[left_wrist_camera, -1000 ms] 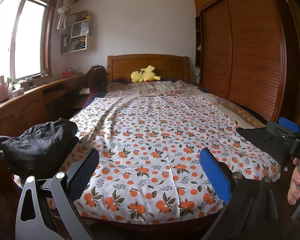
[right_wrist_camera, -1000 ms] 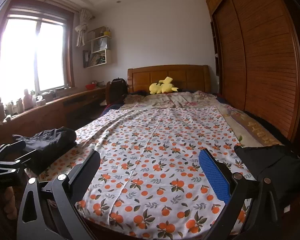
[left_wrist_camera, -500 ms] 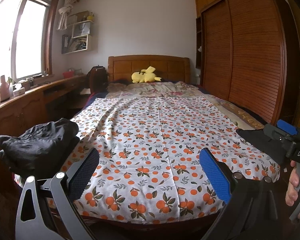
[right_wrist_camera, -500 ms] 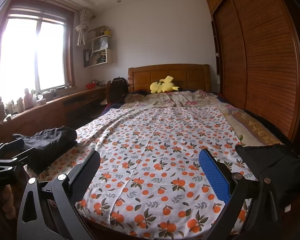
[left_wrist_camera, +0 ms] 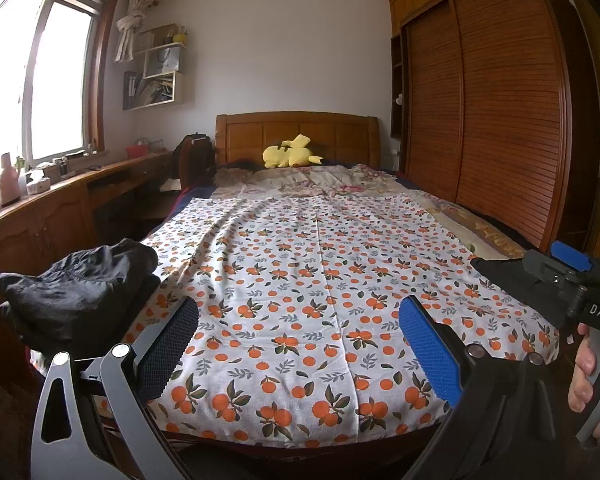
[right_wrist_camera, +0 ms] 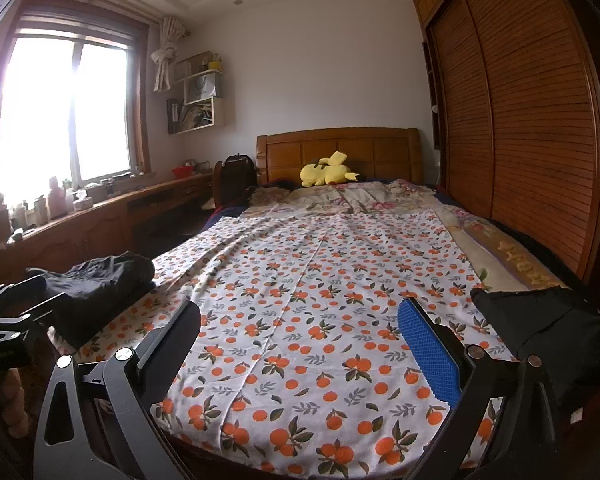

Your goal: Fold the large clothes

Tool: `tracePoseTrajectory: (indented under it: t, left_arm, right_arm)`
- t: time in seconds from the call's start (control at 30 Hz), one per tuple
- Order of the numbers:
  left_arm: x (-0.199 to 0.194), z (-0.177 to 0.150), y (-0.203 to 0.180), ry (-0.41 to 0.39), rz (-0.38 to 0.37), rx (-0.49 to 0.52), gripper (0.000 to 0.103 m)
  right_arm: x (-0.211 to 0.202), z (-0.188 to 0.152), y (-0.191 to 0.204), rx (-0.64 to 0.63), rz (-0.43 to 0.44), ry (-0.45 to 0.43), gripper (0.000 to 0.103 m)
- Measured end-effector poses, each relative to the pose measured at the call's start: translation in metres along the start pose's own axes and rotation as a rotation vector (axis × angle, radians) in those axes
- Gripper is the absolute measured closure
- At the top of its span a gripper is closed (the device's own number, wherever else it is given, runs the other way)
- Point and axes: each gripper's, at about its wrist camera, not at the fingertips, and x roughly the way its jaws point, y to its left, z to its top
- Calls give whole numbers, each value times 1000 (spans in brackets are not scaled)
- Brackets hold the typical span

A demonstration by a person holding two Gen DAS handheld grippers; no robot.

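Both the left gripper (left_wrist_camera: 298, 344) and right gripper (right_wrist_camera: 298, 344) are held wide apart with nothing gripped, while a soft, floppy black garment (left_wrist_camera: 80, 292) is bunched at the bed's (left_wrist_camera: 300, 442) near-left corner, probably best pinched by an edge.

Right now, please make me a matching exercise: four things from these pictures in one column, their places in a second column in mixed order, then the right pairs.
Things:
1. crumpled black garment
2. flat black garment
3. yellow plush toy
4. white sheet with orange fruit print

Places:
A. by the wooden headboard
B. spread over the middle of the bed
C. near left corner of the bed
D. near right corner of the bed

Pairs: 1-C, 2-D, 3-A, 4-B
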Motion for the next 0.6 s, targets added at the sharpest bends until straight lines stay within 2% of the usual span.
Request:
tracePoseTrajectory:
  t: [0.6]
  left_arm:
    - [-1,-1,0,-2,2,-1,2]
  right_arm:
    - [0,-2,1,1,-2,2,8]
